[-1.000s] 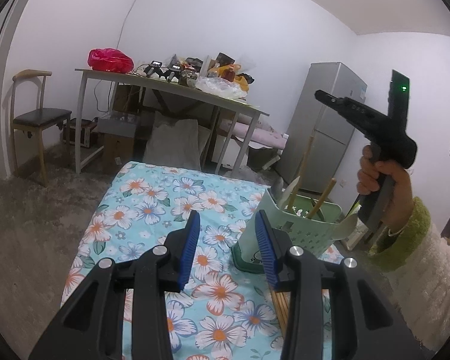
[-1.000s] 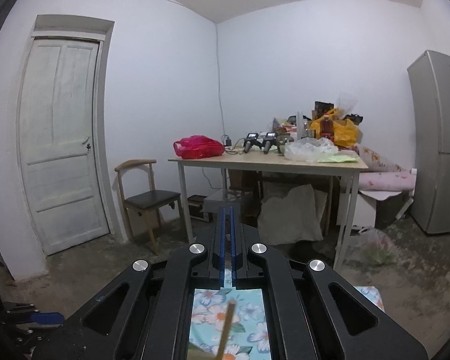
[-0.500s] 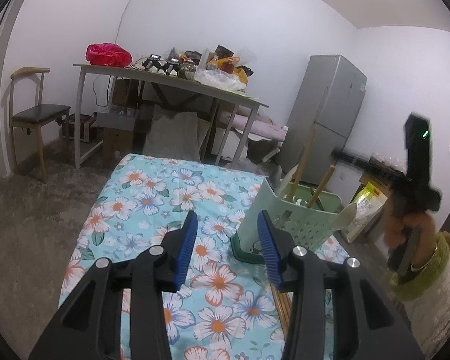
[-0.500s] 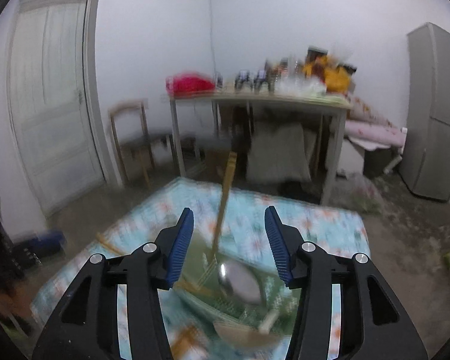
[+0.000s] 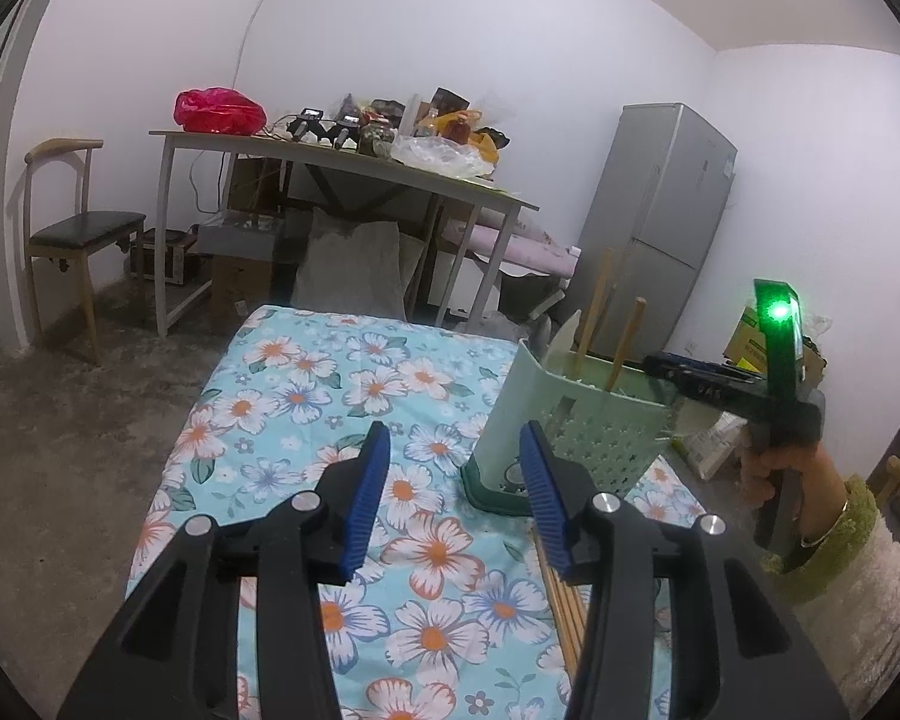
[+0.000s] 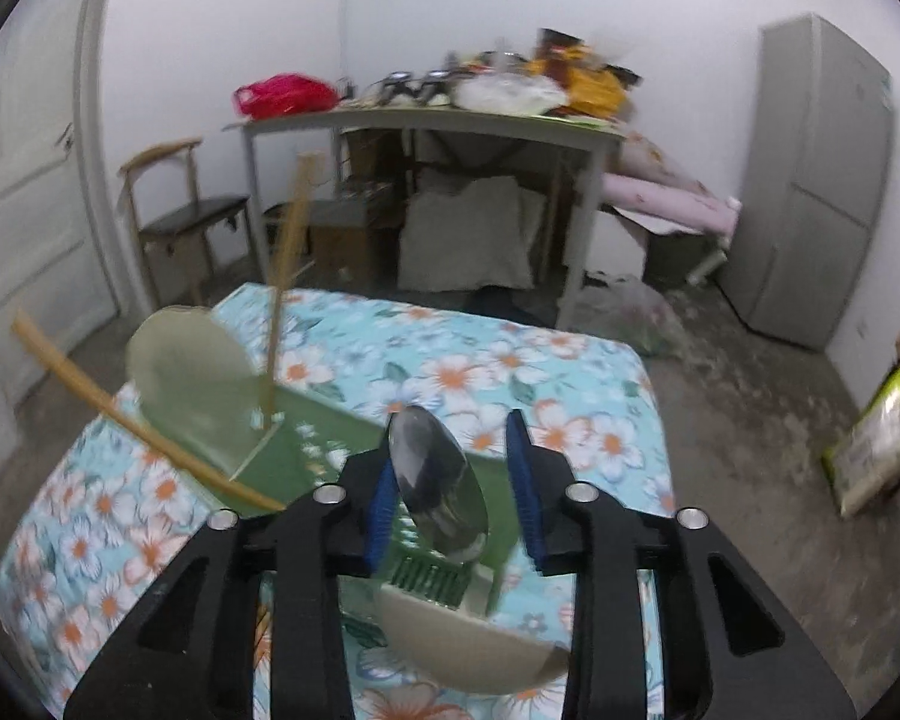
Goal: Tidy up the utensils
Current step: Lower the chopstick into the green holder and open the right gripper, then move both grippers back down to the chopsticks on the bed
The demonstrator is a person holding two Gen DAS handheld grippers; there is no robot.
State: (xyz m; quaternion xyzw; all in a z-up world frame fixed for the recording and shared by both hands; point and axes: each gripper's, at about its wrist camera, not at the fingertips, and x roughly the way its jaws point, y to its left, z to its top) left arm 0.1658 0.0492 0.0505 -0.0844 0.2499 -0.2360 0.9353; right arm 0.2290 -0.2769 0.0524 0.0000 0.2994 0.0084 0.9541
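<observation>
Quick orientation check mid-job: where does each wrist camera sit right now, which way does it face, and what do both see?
Left wrist: on the left gripper, angled down over the floral cloth toward the green utensil holder; jaws open and empty, the person's right hand at right.
Right wrist: on the right gripper, just above that holder; a metal spoon stands between jaws that have just been closing.
Shared: holder, cloth, cluttered table, fridge.

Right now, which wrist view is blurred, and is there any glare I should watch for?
Right wrist view: motion blur smears the far table's clutter and the chopsticks in the green utensil holder; the metal spoon reflects light. Left wrist view: sharp, apart from fisheye bending at the edges; the green light on the right gripper blooms brightly.
</observation>
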